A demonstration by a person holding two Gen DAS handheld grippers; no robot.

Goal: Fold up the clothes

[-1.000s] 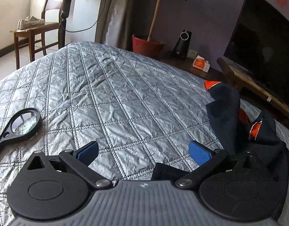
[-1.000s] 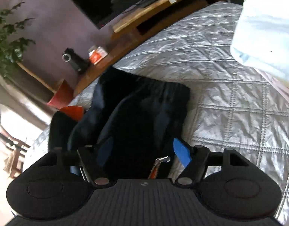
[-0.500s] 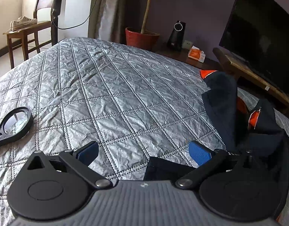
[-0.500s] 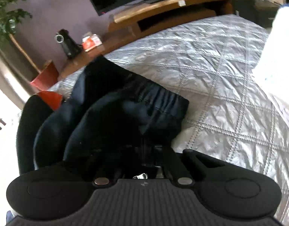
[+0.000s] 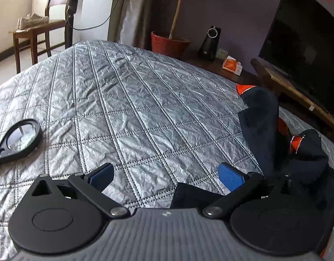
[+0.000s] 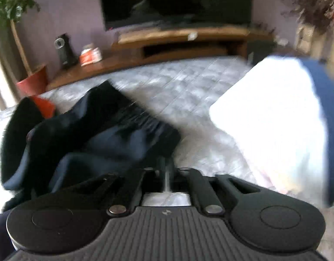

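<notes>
A dark navy jacket with orange lining lies bunched on the right side of the grey quilted bed. My left gripper is open, low over the quilt, with the jacket's edge under its right finger. In the right wrist view, which is blurred, my right gripper is shut on the jacket's ribbed hem and holds it up off the bed.
A black magnifying glass lies on the quilt at the left. A white folded pile sits on the bed at the right. Beyond the bed are a TV stand, a red plant pot and a wooden chair.
My right gripper closed on the jacket's hem and lifted and swung it; the view is now blurred. My left gripper stayed open and shifted slightly.
</notes>
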